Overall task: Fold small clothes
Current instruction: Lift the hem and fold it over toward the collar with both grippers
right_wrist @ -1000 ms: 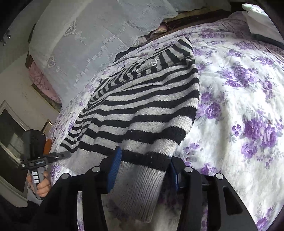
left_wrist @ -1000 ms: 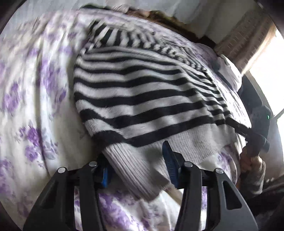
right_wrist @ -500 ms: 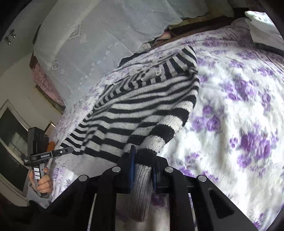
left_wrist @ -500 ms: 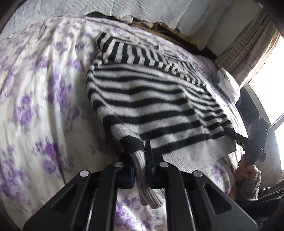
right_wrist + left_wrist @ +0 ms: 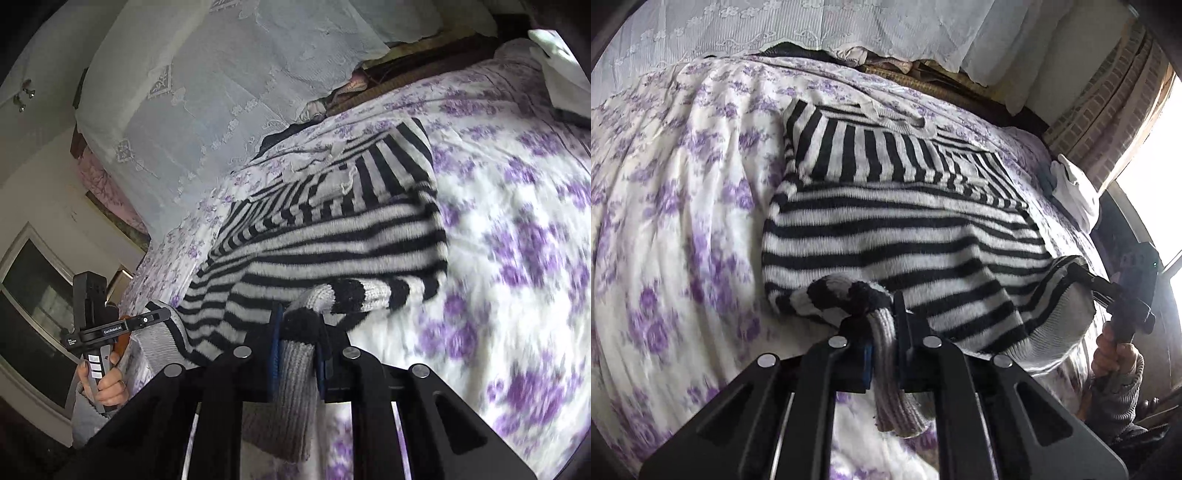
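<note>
A black-and-white striped sweater (image 5: 905,229) (image 5: 332,240) lies flat on the bed, collar at the far end. In the left wrist view my left gripper (image 5: 877,317) is shut on the near left corner of the grey ribbed hem (image 5: 886,369), which bunches and hangs between the fingers. My right gripper (image 5: 298,321) is shut on the other hem corner (image 5: 291,387). Each wrist view shows the opposite gripper pinching its lifted corner: the right gripper (image 5: 1071,267) and the left gripper (image 5: 162,314), each with a hand (image 5: 1115,354) (image 5: 105,382) on its handle.
The bed wears a white cover with purple flowers (image 5: 683,221) (image 5: 517,258). A white lace cloth (image 5: 812,29) (image 5: 240,92) hangs behind the bed's far end. A white folded cloth (image 5: 1075,195) lies by the bright window side. A dark glass-fronted cabinet (image 5: 29,314) stands beside the bed.
Both grippers closed on the hem corners, then rose and moved forward. The hem now lifts off the bed and the lower sweater bunches toward the collar.
</note>
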Tool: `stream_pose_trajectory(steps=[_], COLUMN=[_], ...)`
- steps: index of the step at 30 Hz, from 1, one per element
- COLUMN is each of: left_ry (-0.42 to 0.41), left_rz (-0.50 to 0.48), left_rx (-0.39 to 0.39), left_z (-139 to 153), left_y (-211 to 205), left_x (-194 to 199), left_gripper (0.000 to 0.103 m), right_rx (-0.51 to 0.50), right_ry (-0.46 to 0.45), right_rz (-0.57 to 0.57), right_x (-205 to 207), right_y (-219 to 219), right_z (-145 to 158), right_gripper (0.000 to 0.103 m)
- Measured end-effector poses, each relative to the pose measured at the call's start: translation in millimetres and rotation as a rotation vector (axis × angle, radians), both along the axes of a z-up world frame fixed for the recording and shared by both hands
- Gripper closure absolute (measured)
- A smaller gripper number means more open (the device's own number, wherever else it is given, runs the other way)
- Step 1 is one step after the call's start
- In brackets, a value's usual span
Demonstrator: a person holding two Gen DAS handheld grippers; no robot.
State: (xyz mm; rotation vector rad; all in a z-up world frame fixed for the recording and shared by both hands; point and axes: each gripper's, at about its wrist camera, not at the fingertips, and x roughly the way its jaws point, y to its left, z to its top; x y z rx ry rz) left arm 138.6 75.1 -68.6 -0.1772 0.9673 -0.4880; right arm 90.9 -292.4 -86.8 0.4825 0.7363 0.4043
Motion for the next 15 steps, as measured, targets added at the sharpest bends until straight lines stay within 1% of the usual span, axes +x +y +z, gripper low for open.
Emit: stream_pose_trajectory(steps=[10, 15], left_ry=[-0.047, -0.060], left_rz=[0.021, 0.032], left_rx=[0.012, 0.010], left_z=[25, 33], left_y=[-5, -11], left_x=[37, 60], left_gripper=[0.095, 0.095], right_rx=[0.016, 0.031], right_ry=[0.004, 0.019], right_rz=[0.002, 0.000], right_x=[46, 73], right_y=[-7, -12], right_z=[18, 23], right_gripper=[0.087, 0.087])
